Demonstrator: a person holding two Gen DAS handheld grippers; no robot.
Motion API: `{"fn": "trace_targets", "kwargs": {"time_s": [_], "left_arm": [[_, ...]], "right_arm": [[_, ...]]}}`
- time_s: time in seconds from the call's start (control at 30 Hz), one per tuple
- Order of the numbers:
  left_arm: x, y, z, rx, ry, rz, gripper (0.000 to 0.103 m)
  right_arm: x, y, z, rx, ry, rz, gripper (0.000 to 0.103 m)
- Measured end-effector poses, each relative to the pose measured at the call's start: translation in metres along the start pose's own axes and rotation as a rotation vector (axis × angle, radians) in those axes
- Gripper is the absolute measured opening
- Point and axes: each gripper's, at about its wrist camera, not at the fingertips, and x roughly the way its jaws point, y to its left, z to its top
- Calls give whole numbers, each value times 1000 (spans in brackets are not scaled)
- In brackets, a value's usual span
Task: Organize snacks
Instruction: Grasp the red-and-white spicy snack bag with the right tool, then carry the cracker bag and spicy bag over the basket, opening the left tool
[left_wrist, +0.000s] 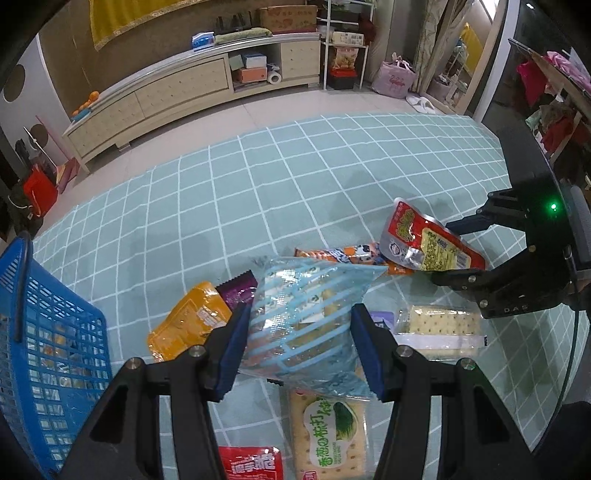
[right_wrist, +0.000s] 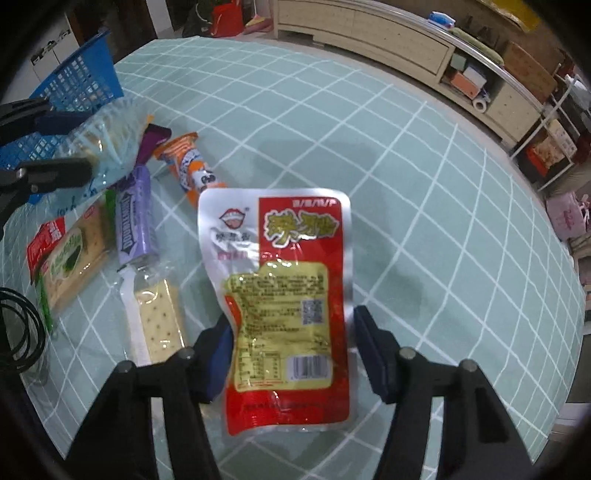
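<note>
A round table (left_wrist: 295, 177) under a pale green cloth with a white grid stands in a living room, with a long cream cabinet (left_wrist: 155, 96) against the far wall.

Nearest, the left gripper (left_wrist: 299, 343) has its fingers pinching a clear bag with light blue stripes (left_wrist: 306, 314), one blue pad pressed against each side, the bag lifted off the cloth. Below it lie a green-labelled cracker pack (left_wrist: 328, 439) and a red packet (left_wrist: 251, 465). Just left of the bag are an orange packet (left_wrist: 188, 317) and a purple wrapper (left_wrist: 236, 291) tucked beside it. At the left edge sits the blue mesh basket (left_wrist: 48, 332); through its lattice some wrapped snacks show, too blurred to name.

To the right lies a clear pack of pale crackers (left_wrist: 439, 325). Above it, the right gripper (right_wrist: 291, 347) has a red and silver pouch (right_wrist: 284, 295) between its fingers, one end raised off the table. The left pad touches the pouch's edge; the right pad stands slightly apart from it, so the fingers look spread around it rather than clamped.

Beyond, an orange tube-shaped snack (right_wrist: 192, 170) lies flat on the cloth, apart from the pouch. The far half of the table carries nothing I can make out.
</note>
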Motion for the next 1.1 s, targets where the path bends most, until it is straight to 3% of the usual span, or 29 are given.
{"fn": "trace_targets", "kwargs": {"time_s": [0.3, 0.43, 0.77, 1.1], "left_arm": [[1, -3, 0, 1, -4, 2, 53], [0, -2, -1, 2, -7, -1, 53], [-17, 12, -7, -40, -20, 2, 53], [-62, 24, -11, -56, -88, 6, 53]], "right_arm": [[-8, 15, -11, 31, -34, -4, 53], [-12, 20, -13, 50, -46, -6, 41], [-22, 28, -20, 121, -44, -21, 39], [-85, 53, -9, 137, -138, -43, 39]]}}
